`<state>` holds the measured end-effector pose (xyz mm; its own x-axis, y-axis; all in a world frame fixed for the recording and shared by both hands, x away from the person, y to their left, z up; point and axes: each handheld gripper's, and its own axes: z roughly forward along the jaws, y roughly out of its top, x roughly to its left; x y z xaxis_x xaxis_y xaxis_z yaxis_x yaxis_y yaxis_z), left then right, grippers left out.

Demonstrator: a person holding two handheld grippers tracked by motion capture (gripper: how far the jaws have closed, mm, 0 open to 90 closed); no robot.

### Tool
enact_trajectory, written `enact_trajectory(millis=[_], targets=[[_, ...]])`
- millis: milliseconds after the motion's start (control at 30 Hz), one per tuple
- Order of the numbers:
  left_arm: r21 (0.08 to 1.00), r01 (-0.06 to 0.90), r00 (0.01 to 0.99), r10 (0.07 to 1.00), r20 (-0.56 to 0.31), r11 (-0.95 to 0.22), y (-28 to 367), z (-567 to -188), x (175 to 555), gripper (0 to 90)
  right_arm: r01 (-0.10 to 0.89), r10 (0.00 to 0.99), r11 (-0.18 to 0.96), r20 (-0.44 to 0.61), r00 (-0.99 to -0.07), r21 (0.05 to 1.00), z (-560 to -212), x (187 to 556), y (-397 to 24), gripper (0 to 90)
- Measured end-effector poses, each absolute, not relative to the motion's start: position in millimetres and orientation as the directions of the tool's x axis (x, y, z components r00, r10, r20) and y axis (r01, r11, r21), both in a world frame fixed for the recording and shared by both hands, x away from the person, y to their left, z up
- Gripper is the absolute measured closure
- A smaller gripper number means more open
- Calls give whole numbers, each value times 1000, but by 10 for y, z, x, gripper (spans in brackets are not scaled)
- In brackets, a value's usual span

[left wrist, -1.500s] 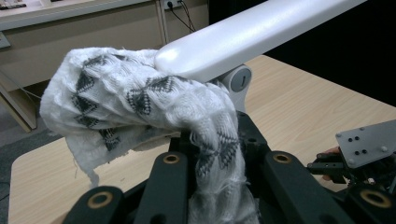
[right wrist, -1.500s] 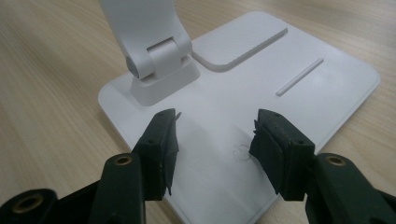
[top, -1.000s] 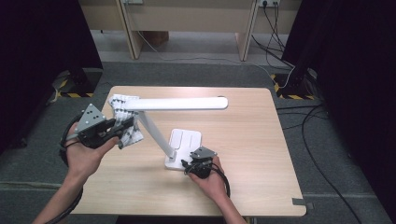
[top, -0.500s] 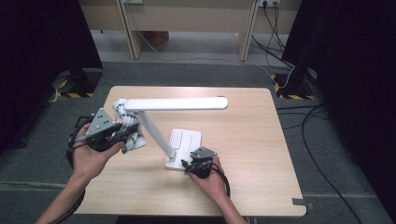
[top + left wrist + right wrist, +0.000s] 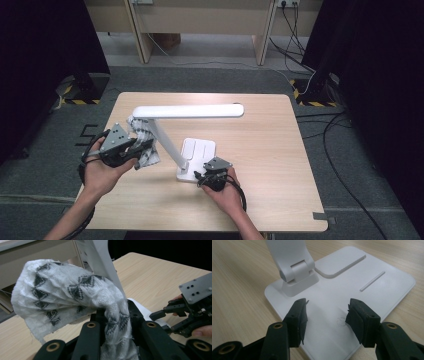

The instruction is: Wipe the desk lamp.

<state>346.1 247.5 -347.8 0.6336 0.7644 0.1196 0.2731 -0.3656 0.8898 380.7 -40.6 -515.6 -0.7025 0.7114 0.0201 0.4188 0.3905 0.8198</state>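
The left claw (image 5: 117, 340) is clenched on a white knitted cloth (image 5: 67, 297) with dark diamond motifs, a gathered fold pinched between its jaws while the rest billows free ahead of them, just beside the lamp's slanted white arm (image 5: 167, 142). In the high view that cloth (image 5: 145, 142) hangs at the left side of the bench (image 5: 270, 150), against the lower part of the arm. The right claw (image 5: 327, 312) stands released, jaws spread over the near edge of the lamp base (image 5: 387, 282), pads on either side of a faint power mark and gripping nothing (whether they rest on the base I cannot tell).

The cloth looks light, soft and limp, so it should drape and bunch rather than hold a shape; a pinch on a gathered fold, as now, seems the sound hold, since a single edge might slip out. The lamp (image 5: 190, 111) seems stiff and smooth, likely top-heavy with its long head reaching out level, so steadying is best done at the flat base, near the hinge (image 5: 297, 272).
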Motion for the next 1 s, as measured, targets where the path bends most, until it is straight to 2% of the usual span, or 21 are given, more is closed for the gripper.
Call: enact_trajectory(millis=[67,167,267,667,1000], targets=[[891,261,637,760,131,-372,2473,-3496,3475,762,419,712,390,20,-702,820,-5156,3807,-406,495],[890,284,646,757,98,-358,2457,-3567,3475,761,419,711,390,20,-702,820,-5156,3807,-406,495],[891,272,652,751,107,-364,2460,-3586,3482,761,418,711,391,19,-703,820,-5156,3808,-406,495],[891,299,683,729,51,-342,2421,-3845,3479,759,419,711,391,20,-703,819,-5155,3807,-407,495],[877,314,698,714,46,-364,2374,-4008,3512,759,418,711,392,19,-703,819,-5155,3807,-407,495]])
